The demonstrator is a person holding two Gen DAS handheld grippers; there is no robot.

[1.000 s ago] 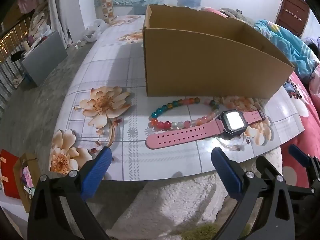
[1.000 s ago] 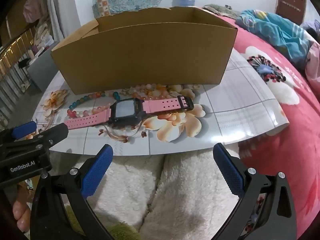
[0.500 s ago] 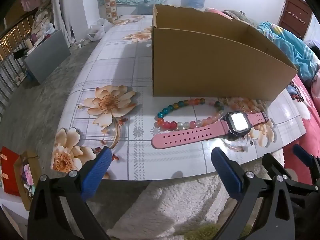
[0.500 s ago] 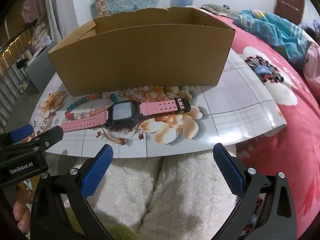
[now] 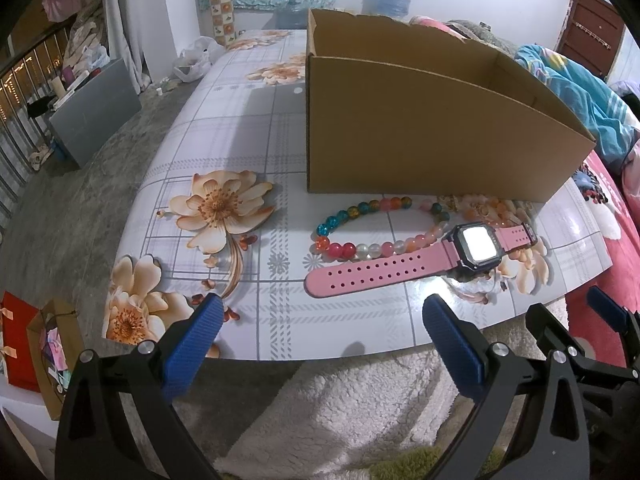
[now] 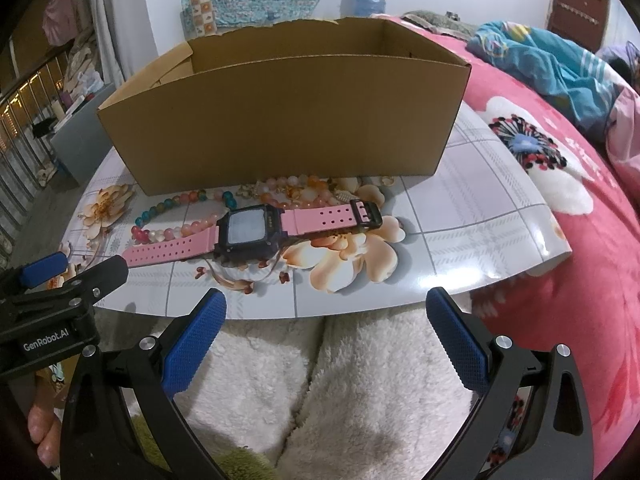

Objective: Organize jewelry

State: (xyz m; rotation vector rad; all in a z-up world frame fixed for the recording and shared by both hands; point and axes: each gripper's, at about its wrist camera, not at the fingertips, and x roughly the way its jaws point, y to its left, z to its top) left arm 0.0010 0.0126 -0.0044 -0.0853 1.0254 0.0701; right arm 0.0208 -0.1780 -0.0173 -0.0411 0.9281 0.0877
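A pink-strapped digital watch [image 5: 436, 258] lies flat on the floral-printed surface [image 5: 240, 148], its black case face up and its perforated strap end stretching toward the left. Just behind it, and touching its strap, sits a bracelet of multicoloured beads [image 5: 360, 228] laid in a loop. Further right, close against the base of the box, is a cluster of pale peach and orange beads [image 6: 304, 194]; whether it is 1 piece or several cannot be told. An open cardboard box [image 5: 420, 136] stands upright just behind all the jewelry, and what can be seen of its inside looks bare.

The left tool [image 5: 320, 320] hovers at the near edge of the surface, its 2 blue-padded fingers spread wide apart and holding nothing; the watch strap lies ahead between them. The right tool [image 6: 326, 316] hangs just off the near edge too, fingers equally wide and empty, with the watch case ahead and slightly left. White fleecy fabric [image 6: 340, 380] fills the space beneath both tools. A red floral bedspread [image 6: 580, 240] lies to the right.
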